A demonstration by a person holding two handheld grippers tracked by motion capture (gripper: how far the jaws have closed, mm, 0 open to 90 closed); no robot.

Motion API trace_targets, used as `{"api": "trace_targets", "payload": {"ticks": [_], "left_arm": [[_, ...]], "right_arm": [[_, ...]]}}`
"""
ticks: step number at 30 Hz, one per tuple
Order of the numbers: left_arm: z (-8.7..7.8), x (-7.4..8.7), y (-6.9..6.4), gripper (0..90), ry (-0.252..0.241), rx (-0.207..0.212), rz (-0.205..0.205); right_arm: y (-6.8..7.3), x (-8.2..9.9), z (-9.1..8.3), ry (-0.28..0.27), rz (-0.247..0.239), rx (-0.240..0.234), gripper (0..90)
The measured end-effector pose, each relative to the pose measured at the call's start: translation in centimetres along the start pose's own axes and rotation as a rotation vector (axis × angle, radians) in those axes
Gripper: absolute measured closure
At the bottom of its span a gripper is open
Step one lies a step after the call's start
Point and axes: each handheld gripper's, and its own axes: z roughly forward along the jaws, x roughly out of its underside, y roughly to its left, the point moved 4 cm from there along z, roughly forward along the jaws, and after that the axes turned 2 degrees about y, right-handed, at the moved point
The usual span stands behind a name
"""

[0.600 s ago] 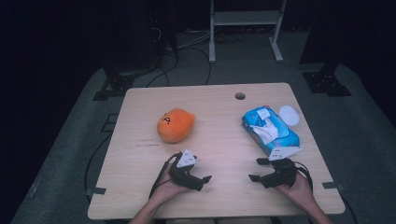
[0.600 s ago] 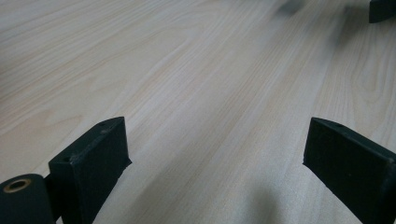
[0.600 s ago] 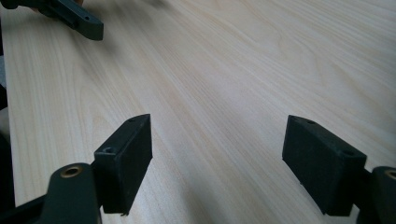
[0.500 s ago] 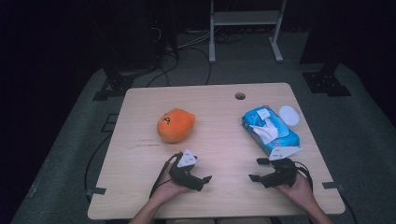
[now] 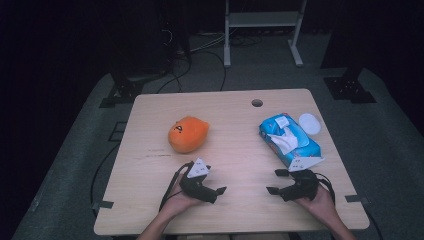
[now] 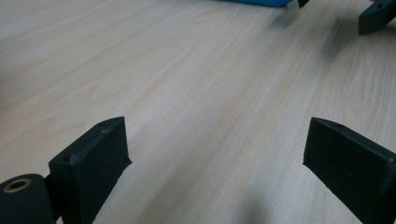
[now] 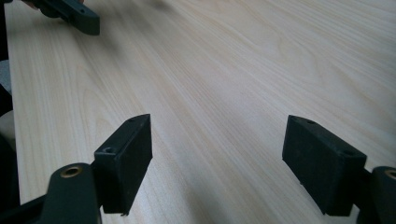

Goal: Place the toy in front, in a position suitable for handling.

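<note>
Resting both hands on the near edge of the wooden table, I note that no grasp is made and the work ahead is a first reach. Largest of the goods is the blue wipes pack, lying just beyond my right gripper, a white sheet standing out of its top and a white round lid just beside its far end. Next is the orange plush toy, just beyond my left gripper and well apart from the pack. Both grippers are released: in each gripper view the jaws stand wide over bare wood, nothing between them. Judgement: each gripper points inward toward the other, so it must be turned to face its object before advancing. The pack is soft film; I should span its narrow width and close gently, clear of the sheet.
</note>
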Motion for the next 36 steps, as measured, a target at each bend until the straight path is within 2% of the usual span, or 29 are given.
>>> {"api": "trace_targets", "payload": {"ticks": [8,17,26,32,36], "left_arm": [[-2.3,-2.5,2.1,6.1,-0.095,-0.039,0.007],[-4.2,-4.6,5.0,6.2,-0.163,-0.100,0.006],[-5.1,-5.8,8.0,6.1,-0.202,-0.170,-0.011],[-5.2,-5.7,9.8,6.1,-0.197,-0.208,-0.021],[-5.4,-5.6,11.1,6.1,-0.204,-0.235,-0.044]], "right_arm": [[0.0,0.0,0.1,0.004,0.006,-0.005,23.1],[-0.1,0.0,0.1,0.000,0.006,-0.003,23.1],[-0.1,0.0,0.1,0.004,0.008,-0.003,23.1],[-0.1,0.0,0.2,0.008,0.005,0.000,23.1],[-0.1,0.1,0.2,0.011,0.004,-0.002,23.1]]}}
